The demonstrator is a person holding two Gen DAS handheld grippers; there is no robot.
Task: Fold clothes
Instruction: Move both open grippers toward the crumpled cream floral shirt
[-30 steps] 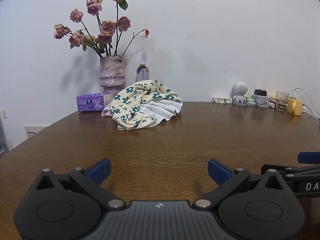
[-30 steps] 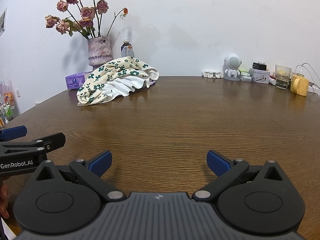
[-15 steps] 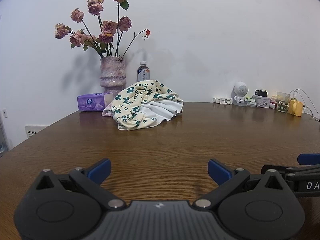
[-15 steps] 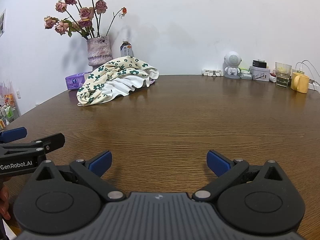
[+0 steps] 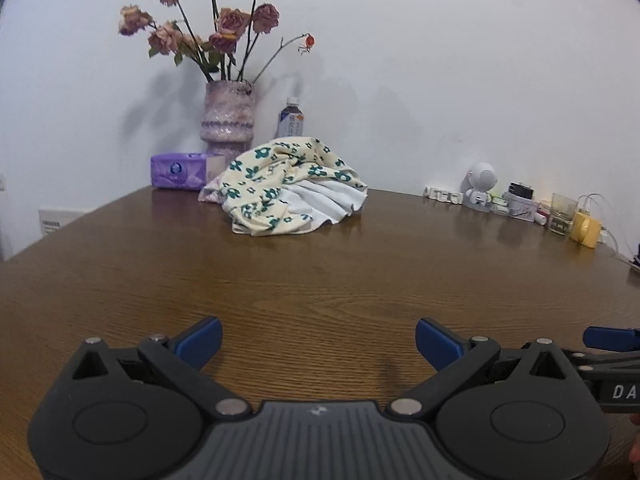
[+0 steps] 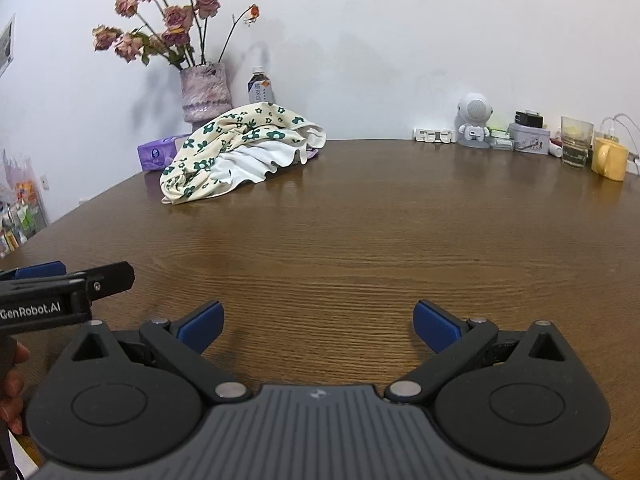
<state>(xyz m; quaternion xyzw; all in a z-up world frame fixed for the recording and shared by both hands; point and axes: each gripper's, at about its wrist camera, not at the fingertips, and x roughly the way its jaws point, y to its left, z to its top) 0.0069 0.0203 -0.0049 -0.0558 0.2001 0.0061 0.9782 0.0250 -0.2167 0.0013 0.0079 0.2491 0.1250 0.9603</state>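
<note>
Two tools are in view, and neither holds anything. The left tool (image 5: pixel 318 338) hovers low over the counter (image 5: pixel 320 280) with its blue-tipped fingers spread wide apart; the right tool (image 6: pixel 318 322) sits just beside it in the same condition, fingers wide apart and empty.

The clothes (image 5: pixel 288 192) lie in a single crumpled heap at the far side of the counter, directly in front of the vase (image 5: pixel 228 120) and touching or nearly touching the purple tissue pack (image 5: pixel 180 170). A bottle (image 5: pixel 291 120) stands behind the heap. Both tools are well apart from the heap.

Assessment: folding has not begun; the step in hand appears to be the reach toward the heap. To do it well, each tool should likely approach low and take a separate edge or corner, not the bulk, then draw the cloth toward the bare middle of the counter, away from the vase and bottle.

Materials: the heap is soft and limp, cream cloth with green flower print over a white piece with a wavy, ruffled hem. Whether it is one garment or two cannot be told. The counter is dark wood grain with a mild sheen. The vase is mottled, ridged, and holds dried roses.
</note>
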